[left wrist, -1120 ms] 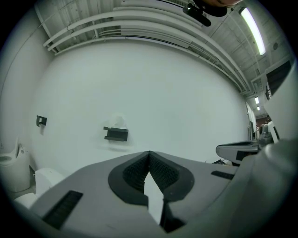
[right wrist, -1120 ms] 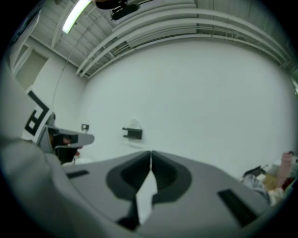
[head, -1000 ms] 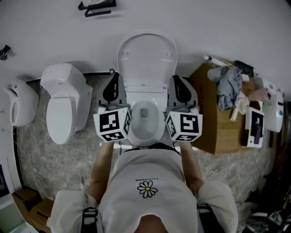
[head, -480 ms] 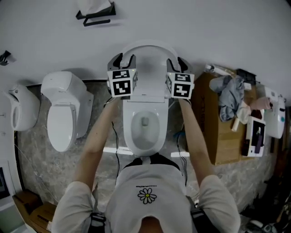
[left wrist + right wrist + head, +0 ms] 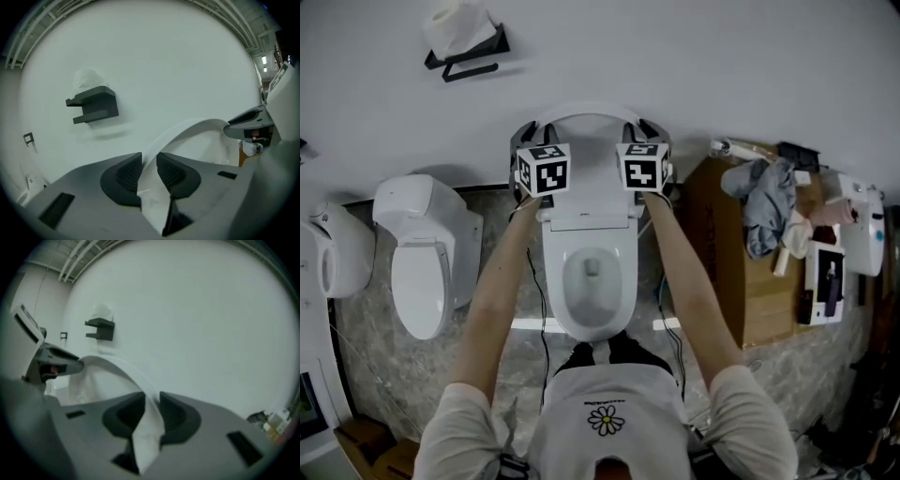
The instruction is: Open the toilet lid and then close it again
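Lid rim (image 5: 187, 125) seemingly inside both tools (image 5: 149, 164) (image 5: 152, 411)

white wall (image 5: 722, 56), marbled grey floor (image 5: 366, 356), cardboard box (image 5: 759, 291) right, spare toilet (image 5: 422, 262) left.

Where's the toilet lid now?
The lid is top centre in head view, raised against the wall; left gripper and right gripper grip its rim, jaws having just been closing.

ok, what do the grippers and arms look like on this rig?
Left gripper and right gripper: grey bodies, black ribbed pads, each with a white cube of black square markers. Thin dark cables trail by the bare forearms. Light short-sleeved top, daisy print. Both sets of jaws have just been closing, toilet lid rim between them.
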{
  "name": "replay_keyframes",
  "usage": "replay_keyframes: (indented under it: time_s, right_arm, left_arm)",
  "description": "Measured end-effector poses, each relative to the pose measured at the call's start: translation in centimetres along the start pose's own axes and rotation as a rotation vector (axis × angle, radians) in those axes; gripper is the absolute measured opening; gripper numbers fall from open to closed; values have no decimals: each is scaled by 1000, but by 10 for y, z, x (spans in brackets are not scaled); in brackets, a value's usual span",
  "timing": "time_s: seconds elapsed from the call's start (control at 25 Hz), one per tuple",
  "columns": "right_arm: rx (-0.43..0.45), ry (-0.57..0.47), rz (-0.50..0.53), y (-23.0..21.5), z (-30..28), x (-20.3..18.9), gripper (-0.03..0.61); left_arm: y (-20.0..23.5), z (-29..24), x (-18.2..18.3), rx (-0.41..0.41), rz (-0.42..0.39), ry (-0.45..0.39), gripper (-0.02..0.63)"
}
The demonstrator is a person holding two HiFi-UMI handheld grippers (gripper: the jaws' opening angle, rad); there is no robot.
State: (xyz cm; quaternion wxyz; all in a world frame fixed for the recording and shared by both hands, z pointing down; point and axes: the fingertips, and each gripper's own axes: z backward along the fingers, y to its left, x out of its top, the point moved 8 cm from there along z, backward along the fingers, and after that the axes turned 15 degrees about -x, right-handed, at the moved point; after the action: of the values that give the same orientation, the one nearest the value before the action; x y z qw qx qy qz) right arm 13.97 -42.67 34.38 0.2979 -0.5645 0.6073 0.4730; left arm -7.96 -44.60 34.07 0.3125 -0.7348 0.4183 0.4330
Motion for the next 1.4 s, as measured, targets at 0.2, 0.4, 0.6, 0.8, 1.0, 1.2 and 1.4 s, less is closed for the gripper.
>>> replay_keyframes:
  time_s: [0.2, 0.4, 0.6, 0.8, 1.0, 1.2, 1.4]
  right_arm:
    - [-37, -45, 20, -2, 4, -5, 100]
    - [-27, -61, 17, -4, 24, -11, 100]
    - [-1, -80, -14, -7, 59, -24, 103]
    - [-15, -100, -57, -11, 103, -47, 110]
    - [-15, -104, -57, -10, 150, -74, 115]
    - [25, -74, -3, -7, 192, -102, 120]
    - [86, -30, 24, -8, 226, -132, 129]
  left_arm:
    - [1, 2, 2, -44, -30, 30, 104]
    - [-6, 22, -4, -75, -26, 6, 104]
    - [-18, 58, -17, -91, -13, -44, 112]
    - [-35, 100, -35, -170, -42, -54, 121]
    - [-54, 142, -60, -222, -100, -51, 127]
    - [-71, 180, -88, -268, -175, 4, 133]
    - [-91, 210, -114, -274, -220, 76, 135]
